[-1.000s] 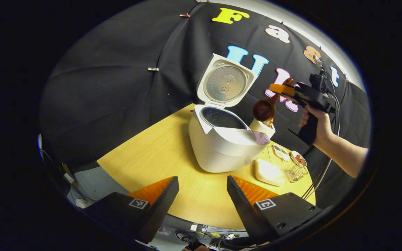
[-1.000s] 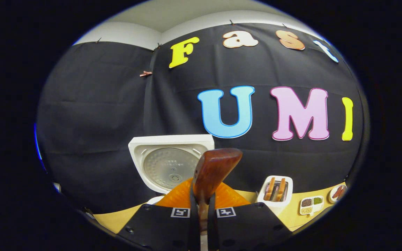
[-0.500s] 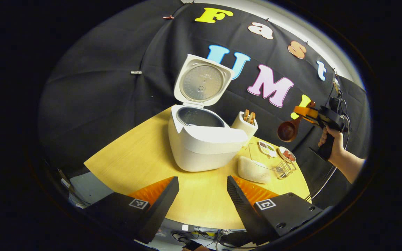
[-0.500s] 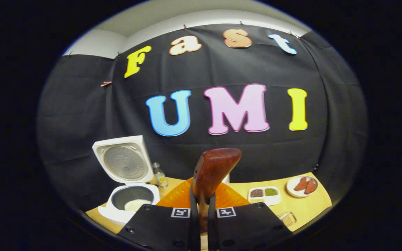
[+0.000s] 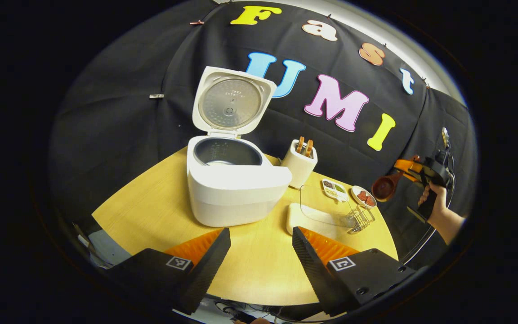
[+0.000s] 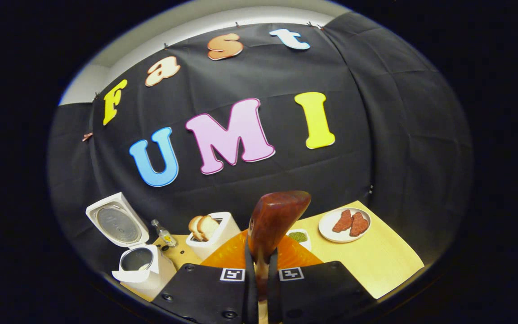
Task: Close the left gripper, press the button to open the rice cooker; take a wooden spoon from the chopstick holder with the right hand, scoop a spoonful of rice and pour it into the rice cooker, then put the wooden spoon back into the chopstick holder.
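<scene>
Fingers of the left gripper (image 5: 261,252) stand wide apart over the near edge of the round, pale wood-grain table (image 5: 160,207), holding nothing. Left of centre sits the rice cooker (image 5: 229,189), smooth white plastic, its lid hinged upright and its dark round pot exposed. Just to its right stands the chopstick holder (image 5: 300,163), a white rounded box with wooden handles poking up. Far right, a hand (image 5: 436,204) holds the right gripper (image 5: 405,168), its fingers clamped on the wooden spoon (image 5: 387,184); the glossy reddish-brown handle slopes down leftwards to the round bowl, which hangs in the air off the table's right edge.
</scene>
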`<state>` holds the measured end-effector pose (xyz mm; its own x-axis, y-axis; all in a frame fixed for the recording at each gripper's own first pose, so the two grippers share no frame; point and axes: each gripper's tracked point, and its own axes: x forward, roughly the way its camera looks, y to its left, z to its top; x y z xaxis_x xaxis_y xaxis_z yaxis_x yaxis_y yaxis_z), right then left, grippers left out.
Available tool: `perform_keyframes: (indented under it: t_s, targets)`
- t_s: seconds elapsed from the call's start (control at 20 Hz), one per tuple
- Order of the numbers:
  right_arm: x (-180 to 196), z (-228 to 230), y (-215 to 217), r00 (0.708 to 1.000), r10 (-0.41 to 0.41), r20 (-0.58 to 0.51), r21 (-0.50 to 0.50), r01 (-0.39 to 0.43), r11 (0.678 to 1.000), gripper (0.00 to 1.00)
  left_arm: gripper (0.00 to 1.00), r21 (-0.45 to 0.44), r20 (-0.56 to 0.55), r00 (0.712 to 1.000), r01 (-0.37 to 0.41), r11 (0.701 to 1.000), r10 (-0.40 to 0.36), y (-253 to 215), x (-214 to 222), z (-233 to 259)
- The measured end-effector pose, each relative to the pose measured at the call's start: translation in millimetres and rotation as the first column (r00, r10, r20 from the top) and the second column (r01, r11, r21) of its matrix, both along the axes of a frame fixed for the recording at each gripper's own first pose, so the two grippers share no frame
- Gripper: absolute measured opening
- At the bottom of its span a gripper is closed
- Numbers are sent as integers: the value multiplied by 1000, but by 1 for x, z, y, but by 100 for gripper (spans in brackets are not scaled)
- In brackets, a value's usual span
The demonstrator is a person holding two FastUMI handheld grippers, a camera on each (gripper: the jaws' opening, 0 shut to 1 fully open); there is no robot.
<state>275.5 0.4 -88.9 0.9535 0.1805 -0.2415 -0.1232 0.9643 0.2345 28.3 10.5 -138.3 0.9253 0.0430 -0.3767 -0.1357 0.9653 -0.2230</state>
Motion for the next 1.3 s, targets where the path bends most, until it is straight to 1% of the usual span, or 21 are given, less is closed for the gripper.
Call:
perform_keyframes:
  t_s: [0.1, 0.15, 0.2, 0.35, 0.5, 0.65, 0.75, 0.9, 1.0, 1.05, 1.1, 1.15, 1.25, 1.3]
  targets:
    - [9, -21, -19, 999, -17, -41, 6, 17, 1000, 12, 97, -8, 0, 1000, -11, 1000, 11, -12, 12, 4]
    - [12, -31, -27, 998, -21, -56, 5, 22, 1000, 8, 95, -9, -2, 1000, -16, 1000, 16, -18, 17, 6]
    - [16, -39, -33, 997, -24, -70, 8, 25, 1000, 13, 95, -7, -12, 1000, -20, 1000, 20, -22, 21, 7]
    - [26, -70, -54, 992, -38, -123, 23, 41, 999, 13, 96, -22, -43, 999, -24, 999, 23, -40, 29, 6]
    - [32, -101, -68, 982, -40, -183, 45, 49, 998, 13, 96, -13, -61, 997, -45, 999, 45, -52, 37, 9]
    - [42, -129, -73, 974, -31, -225, 71, 48, 996, 13, 95, -36, -71, 994, -85, 996, 82, -63, 46, 13]
    - [47, -148, -68, 966, -23, -259, 98, 50, 994, 13, 95, -54, -69, 993, -99, 994, 95, -76, 50, 18]
    - [50, -174, -65, 954, -17, -299, 86, 44, 995, 13, 96, -54, -66, 992, -107, 993, 103, -85, 56, 24]
    - [44, -181, -63, 948, -9, -319, 95, 42, 995, 14, 95, -43, -55, 992, -117, 992, 115, -82, 58, 31]
    - [42, -181, -61, 948, 0, -319, 106, 35, 994, 18, 97, -35, -43, 991, -128, 991, 127, -77, 59, 36]
    - [41, -178, -60, 951, 4, -308, 109, 31, 994, 20, 96, -20, -27, 989, -147, 989, 147, -68, 60, 42]
    - [38, -172, -65, 955, -5, -296, 96, 35, 995, 19, 96, -3, -7, 986, -167, 986, 167, -57, 61, 50]
    - [35, -164, -72, 962, -27, -271, 68, 47, 997, 64, 96, 38, 32, 980, -195, 980, 194, -37, 62, 67]
    - [30, -154, -81, 967, -51, -248, 49, 65, 997, 86, 96, 71, 56, 974, -221, 973, 218, -24, 62, 76]
